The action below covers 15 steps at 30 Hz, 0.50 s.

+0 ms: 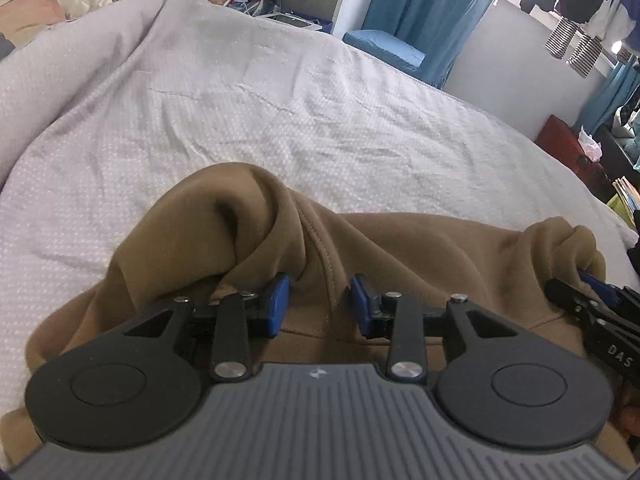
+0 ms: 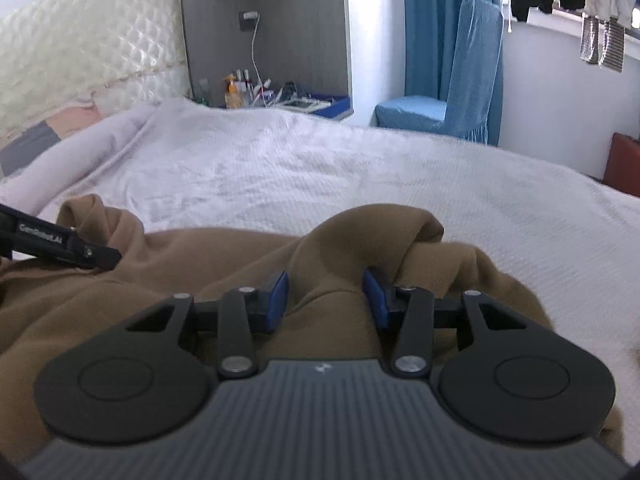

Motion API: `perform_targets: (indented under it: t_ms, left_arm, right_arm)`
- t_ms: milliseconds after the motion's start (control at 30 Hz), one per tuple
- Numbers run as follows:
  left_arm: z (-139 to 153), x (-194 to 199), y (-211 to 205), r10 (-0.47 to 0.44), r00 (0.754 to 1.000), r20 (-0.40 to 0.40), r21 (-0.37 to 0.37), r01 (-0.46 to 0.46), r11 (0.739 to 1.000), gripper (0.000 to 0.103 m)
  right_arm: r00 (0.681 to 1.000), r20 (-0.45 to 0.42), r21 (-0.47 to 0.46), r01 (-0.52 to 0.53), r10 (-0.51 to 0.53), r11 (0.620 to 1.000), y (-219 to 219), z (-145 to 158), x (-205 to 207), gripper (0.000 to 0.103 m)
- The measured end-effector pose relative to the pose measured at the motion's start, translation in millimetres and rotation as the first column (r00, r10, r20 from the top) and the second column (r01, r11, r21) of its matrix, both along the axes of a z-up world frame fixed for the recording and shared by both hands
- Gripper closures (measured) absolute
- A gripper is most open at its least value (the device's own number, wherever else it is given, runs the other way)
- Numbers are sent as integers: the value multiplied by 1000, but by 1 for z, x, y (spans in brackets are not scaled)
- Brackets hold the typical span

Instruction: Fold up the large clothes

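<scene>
Now brown garment (image 1: pixel 360 248) bunched at lower centre of both views, on white bedspread (image 1: pixel 240 112). Left gripper (image 1: pixel 319 304) part-open, cloth ridge between blue pads; firm pinch cannot be told. Right gripper (image 2: pixel 325 300) likewise, fold rising between pads. Blue chair (image 2: pixel 440 112) upper right.

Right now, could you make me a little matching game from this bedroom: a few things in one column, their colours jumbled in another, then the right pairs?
Things:
1. garment
2. bedspread
3. chair cover
4. headboard

Colours:
A. blue
B. cream, quilted
C. brown
D. pale grey-white

Pairs: 1-C, 2-D, 3-A, 4-B
</scene>
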State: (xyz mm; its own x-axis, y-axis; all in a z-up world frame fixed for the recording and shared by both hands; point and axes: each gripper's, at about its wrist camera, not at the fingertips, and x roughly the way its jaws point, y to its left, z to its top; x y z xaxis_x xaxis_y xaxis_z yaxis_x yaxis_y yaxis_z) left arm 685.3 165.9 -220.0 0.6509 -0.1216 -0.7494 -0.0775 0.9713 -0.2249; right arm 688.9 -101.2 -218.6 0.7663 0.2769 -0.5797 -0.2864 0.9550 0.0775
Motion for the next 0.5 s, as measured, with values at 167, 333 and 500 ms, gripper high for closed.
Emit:
perform_targets:
  t_ms: [167, 333, 500]
  left_arm:
    - [7, -10, -5, -5, 999, 41, 36, 4, 999, 62]
    - [27, -31, -16, -15, 998, 63, 74, 11, 997, 60]
    - [59, -66, -24, -36, 997, 75, 72, 30, 997, 56]
  right_arm:
    - [999, 39, -43, 18, -16, 999, 8, 1, -10, 58]
    - [997, 54, 4, 48, -48, 999, -3, 19, -26, 58]
    - [996, 70, 33, 56, -59, 998, -9, 46, -55, 57]
